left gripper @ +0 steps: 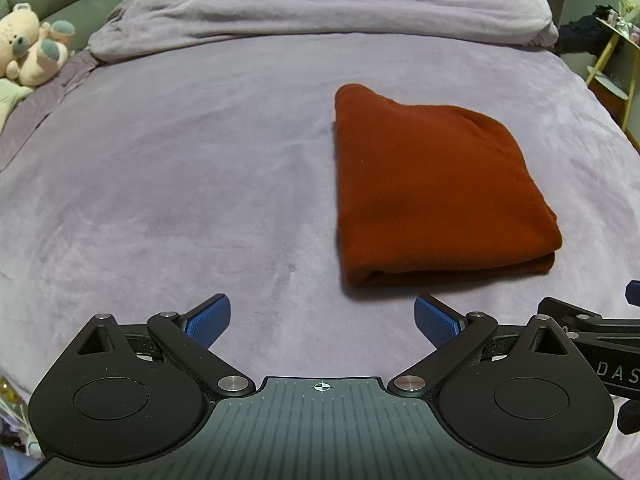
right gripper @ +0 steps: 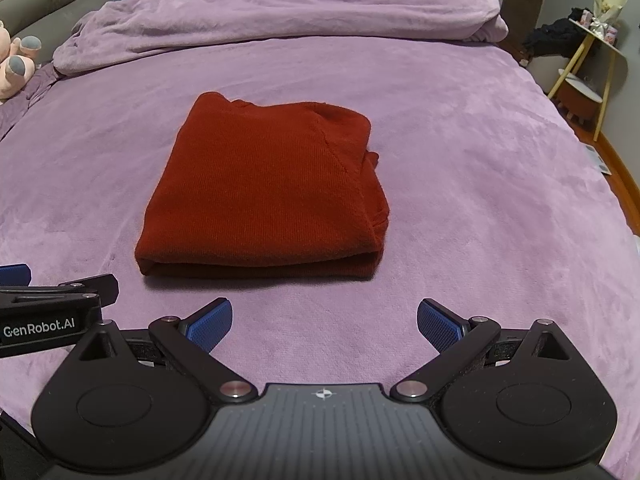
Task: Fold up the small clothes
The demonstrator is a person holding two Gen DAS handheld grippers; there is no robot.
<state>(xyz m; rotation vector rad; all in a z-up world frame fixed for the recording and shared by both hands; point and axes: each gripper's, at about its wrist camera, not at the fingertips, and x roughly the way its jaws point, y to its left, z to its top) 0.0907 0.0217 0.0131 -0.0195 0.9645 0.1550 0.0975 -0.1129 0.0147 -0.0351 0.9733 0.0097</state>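
Rust-red ribbed knit garment (right gripper: 264, 188), folded rectangular, frame centre, on plush lilac fleece bedspread (right gripper: 480, 200). Left gripper (left gripper: 322, 322), right gripper (right gripper: 324, 325): jaws wide, empty.

A purple-covered bed (right gripper: 480, 200), a bunched duvet (right gripper: 280, 12) behind, and perhaps a yellow-legged side table (right gripper: 592, 60).

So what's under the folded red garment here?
The red garment lies folded in layers on the purple bedspread; only that shows around its edges. Anything beneath or between the layers is hidden.
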